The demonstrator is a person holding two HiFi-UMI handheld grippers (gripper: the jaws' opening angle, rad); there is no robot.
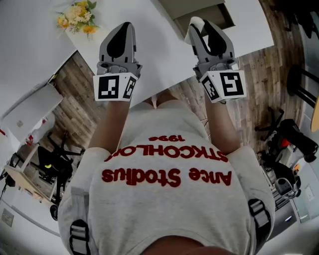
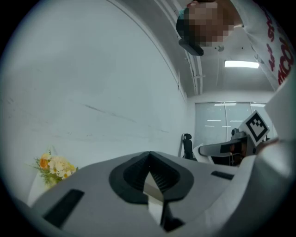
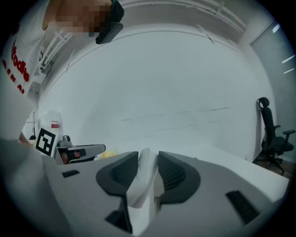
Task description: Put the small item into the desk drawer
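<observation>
While the small item (image 3: 142, 183) is clamped in the right hand-held gripper (image 3: 148, 159), the left hand-held gripper (image 2: 149, 172) is seen shut and empty. What looks like the open drawer (image 1: 182, 10) is seen at twelve o'clock, just beyond the right one, the nearer hand.

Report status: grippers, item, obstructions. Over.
Left gripper shut, empty. Right gripper shut on small white item, over the desk. Flowers off left, not in the way.
</observation>
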